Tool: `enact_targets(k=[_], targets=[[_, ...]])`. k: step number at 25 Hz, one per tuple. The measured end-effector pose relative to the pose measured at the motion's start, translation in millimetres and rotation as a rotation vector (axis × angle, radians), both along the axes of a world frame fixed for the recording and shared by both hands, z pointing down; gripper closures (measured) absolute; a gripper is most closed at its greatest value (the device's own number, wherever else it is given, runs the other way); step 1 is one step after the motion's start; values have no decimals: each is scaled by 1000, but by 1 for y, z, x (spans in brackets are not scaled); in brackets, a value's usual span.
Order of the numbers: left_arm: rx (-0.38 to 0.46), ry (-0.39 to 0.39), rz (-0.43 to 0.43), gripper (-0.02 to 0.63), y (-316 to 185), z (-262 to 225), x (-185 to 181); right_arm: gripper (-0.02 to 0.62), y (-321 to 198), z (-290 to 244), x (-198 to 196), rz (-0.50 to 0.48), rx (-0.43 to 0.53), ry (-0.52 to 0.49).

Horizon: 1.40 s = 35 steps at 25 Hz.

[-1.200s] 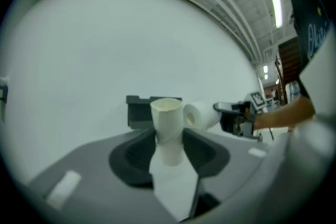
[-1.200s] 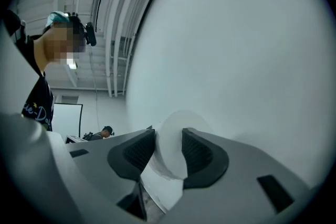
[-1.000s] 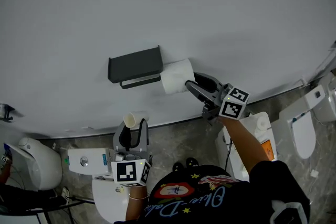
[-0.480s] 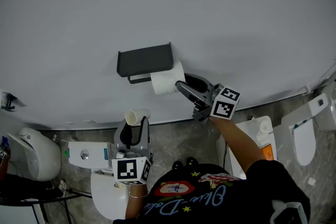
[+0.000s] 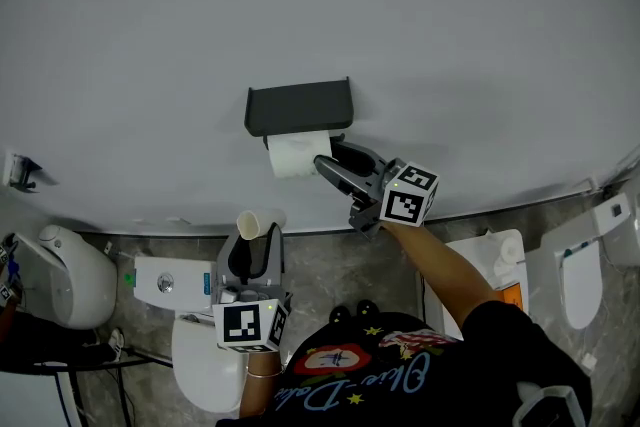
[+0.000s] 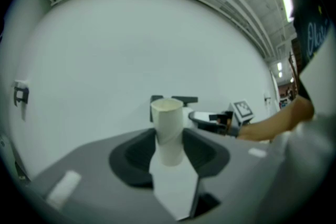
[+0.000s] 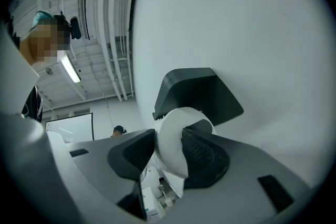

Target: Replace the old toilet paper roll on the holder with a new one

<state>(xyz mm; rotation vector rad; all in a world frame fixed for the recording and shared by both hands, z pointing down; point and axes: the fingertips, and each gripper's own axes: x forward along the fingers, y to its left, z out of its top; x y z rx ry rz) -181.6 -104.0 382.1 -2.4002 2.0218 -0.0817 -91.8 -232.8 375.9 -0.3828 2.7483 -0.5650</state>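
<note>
Head view puts the job near its end: the old cardboard tube (image 5: pixel 248 223) is off the holder (image 5: pixel 298 107) and stands upright, clamped in the left tool (image 6: pixel 169 152), low and well apart from that fitting. The right tool (image 5: pixel 330 163) has its jaws closed on the new toilet paper roll (image 5: pixel 296 155), holding it directly under the holder. Whether the roll is fully seated is hidden. Seating it, letting go and discarding the tube look left to do. The holder's front edge overhangs closely above and the wall (image 5: pixel 420 35) sits just behind. Free room lies rightward and downward.
</note>
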Motion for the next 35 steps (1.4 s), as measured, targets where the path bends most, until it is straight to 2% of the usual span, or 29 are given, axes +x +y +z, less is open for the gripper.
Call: enact_targets(k=[4,10,13,17,18,20,21,25,35], targets=[[1,2,17,443,0,0,3,425,7,3,-3,-16,99,85],[-7,3,39,443,-2,3,12,390,12,2,21,69,167,143],[-12,-1,49,444,-4,5,16,391,24,0,45,139,201,181],[-27,-7,49,444,-6,11,16,398,45,7,73,299,310,363],[-31,-7,48,443,-6,12,17,423,50,9,79,330,315,388],[-37,-8,50,444,-7,15,18,569,59,12,89,357,292,383],[-39,-9,51,443,-8,15,19,581,63,14,92,355,269,369],[-39,-11,63,443,-10,14,24,581,72,30,95,356,219,389],[-45,-21,70,443,-11,16,31,583,74,24,95,354,229,370]])
